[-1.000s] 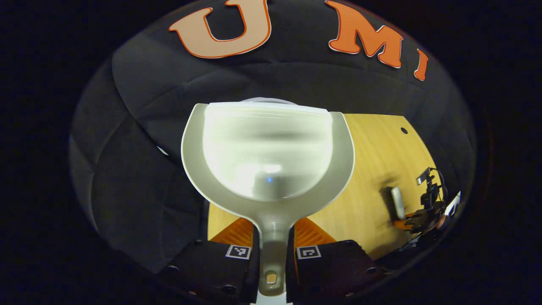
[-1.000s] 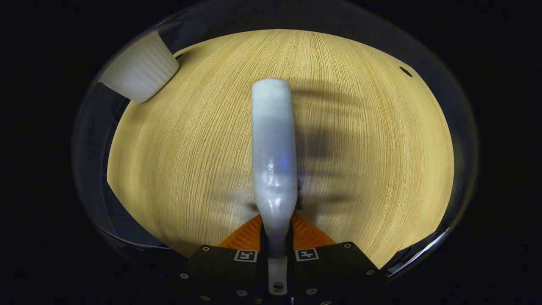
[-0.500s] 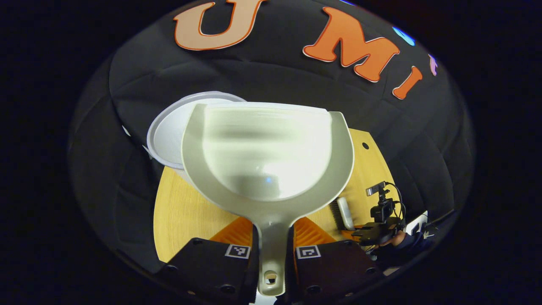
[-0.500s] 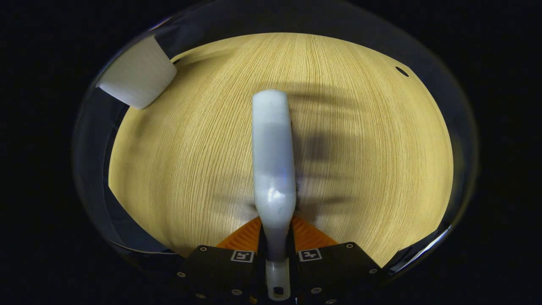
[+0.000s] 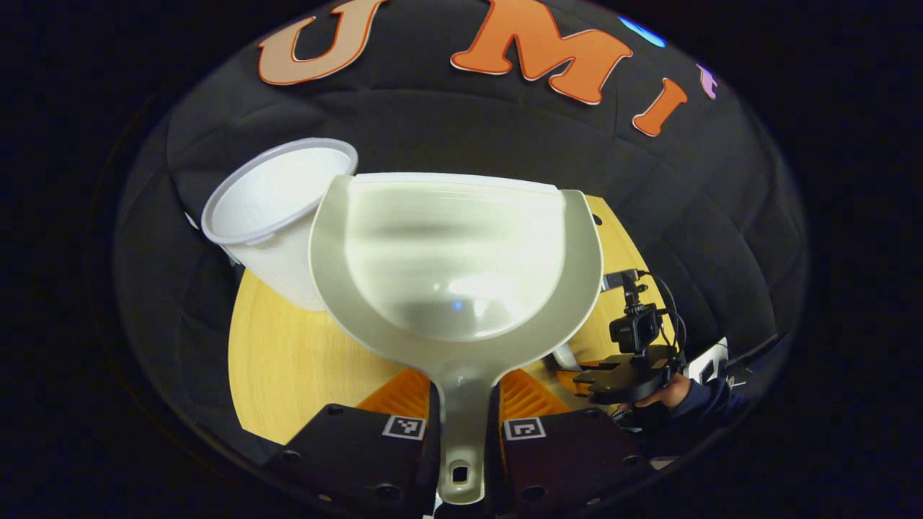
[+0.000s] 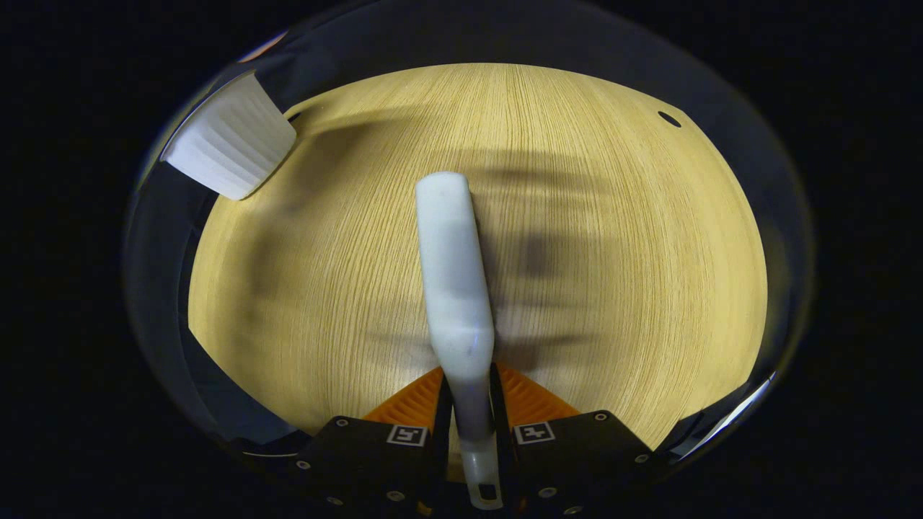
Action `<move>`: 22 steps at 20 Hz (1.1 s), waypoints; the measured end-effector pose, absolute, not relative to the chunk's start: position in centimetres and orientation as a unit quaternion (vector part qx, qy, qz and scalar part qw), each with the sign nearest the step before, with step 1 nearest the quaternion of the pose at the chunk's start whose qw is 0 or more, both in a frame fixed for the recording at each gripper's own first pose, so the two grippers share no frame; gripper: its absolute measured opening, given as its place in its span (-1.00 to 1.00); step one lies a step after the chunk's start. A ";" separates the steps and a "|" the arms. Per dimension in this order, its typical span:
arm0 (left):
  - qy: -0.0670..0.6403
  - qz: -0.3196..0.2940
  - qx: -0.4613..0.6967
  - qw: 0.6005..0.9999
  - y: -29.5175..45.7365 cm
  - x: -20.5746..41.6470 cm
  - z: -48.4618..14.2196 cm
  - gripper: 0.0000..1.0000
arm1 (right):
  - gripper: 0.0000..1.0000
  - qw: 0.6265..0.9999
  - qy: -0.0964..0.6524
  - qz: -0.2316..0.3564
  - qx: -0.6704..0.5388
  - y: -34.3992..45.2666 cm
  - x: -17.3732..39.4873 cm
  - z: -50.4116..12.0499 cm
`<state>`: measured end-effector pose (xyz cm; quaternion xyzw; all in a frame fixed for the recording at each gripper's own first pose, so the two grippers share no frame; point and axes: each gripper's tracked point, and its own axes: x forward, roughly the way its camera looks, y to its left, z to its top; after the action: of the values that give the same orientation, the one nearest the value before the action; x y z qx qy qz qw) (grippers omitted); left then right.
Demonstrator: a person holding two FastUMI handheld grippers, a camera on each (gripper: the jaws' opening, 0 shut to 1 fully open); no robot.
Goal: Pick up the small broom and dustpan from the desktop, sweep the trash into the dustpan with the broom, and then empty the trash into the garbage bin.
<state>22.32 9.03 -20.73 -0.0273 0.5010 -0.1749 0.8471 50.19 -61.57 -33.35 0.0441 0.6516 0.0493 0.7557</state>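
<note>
In the left gripper view my left gripper (image 5: 465,404) is shut on the handle of the pale grey dustpan (image 5: 454,259), held above the wooden desktop (image 5: 303,360); its pan looks bare. The white ribbed garbage bin (image 5: 277,209) stands at the desk's far left, just left of the pan's front edge. In the right gripper view my right gripper (image 6: 469,404) is shut on the handle of the small white broom (image 6: 451,267), held over the desktop (image 6: 613,238). The garbage bin (image 6: 231,144) sits at the upper left there. The right gripper (image 5: 627,360) and a hand appear at the lower right of the left gripper view.
A small dark hole (image 6: 668,119) marks the desktop's far right in the right gripper view. Black cloth walls surround the desk on all sides. Shadows of the tools fall across the wood around the broom.
The dustpan has swung to the right and away from the bin, so the bin's open mouth now shows at its left. The broom has tilted a little to the left and drawn back.
</note>
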 end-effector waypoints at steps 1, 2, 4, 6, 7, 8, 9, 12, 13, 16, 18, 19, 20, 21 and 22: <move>0.511 -0.179 -0.030 0.840 8.5 21.8 -21.8 -0.51 | -0.41 0.755 0.652 0.050 0.046 -61.5 49.9 -33.0; 0.521 -0.183 -0.035 0.833 7.7 21.3 -23.0 -0.50 | -0.41 0.754 0.653 0.051 0.046 -61.6 49.8 -33.2; 0.535 -0.182 -0.035 0.825 7.4 20.8 -24.9 -0.51 | -0.43 0.753 0.654 0.052 0.046 -61.1 49.3 -32.8; 0.545 -0.178 -0.028 0.819 7.1 20.5 -26.5 -0.50 | -0.42 0.753 0.654 0.053 0.049 -61.0 48.9 -32.8; 0.549 -0.176 -0.026 0.817 6.7 20.3 -27.5 -0.50 | -0.43 0.752 0.655 0.052 0.051 -60.8 48.6 -32.7; 0.554 -0.175 -0.024 0.813 6.3 20.1 -28.4 -0.50 | -0.43 0.751 0.656 0.052 0.052 -60.7 48.4 -32.6; 0.558 -0.173 -0.022 0.811 6.1 20.0 -29.3 -0.50 | -0.43 0.751 0.656 0.053 0.052 -60.6 48.2 -32.5; 0.573 -0.171 -0.017 0.801 5.4 19.7 -31.7 -0.50 | -0.43 0.750 0.657 0.053 0.054 -60.6 47.6 -32.4; 0.576 -0.171 -0.020 0.799 5.2 19.5 -32.3 -0.50 | -0.43 0.750 0.658 0.053 0.055 -60.7 47.5 -32.4; 0.588 -0.162 -0.019 0.793 4.8 19.1 -34.7 -0.50 | -0.41 0.749 0.658 0.055 0.059 -60.7 47.2 -32.2; 0.598 -0.154 -0.022 0.786 4.7 18.6 -36.0 -0.50 | -0.41 0.747 0.659 0.057 0.061 -60.4 47.2 -32.3; 0.603 -0.153 -0.022 0.782 4.5 18.3 -36.6 -0.50 | -0.42 0.747 0.659 0.059 0.061 -60.4 47.0 -32.2; 0.608 -0.151 -0.022 0.779 4.3 18.0 -37.4 -0.50 | -0.42 0.748 0.659 0.060 0.060 -60.4 47.0 -32.1; 0.612 -0.150 -0.022 0.776 4.3 18.0 -37.9 -0.50 | -0.41 0.748 0.658 0.062 0.060 -60.3 46.9 -31.9; 0.616 -0.148 -0.022 0.773 4.3 17.8 -38.6 -0.50 | -0.42 0.749 0.657 0.064 0.060 -60.2 46.9 -31.9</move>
<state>17.80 4.25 -38.61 -0.0219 0.6158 -0.1483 0.7735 46.88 -60.19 -31.85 0.0603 0.6570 0.0643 0.7487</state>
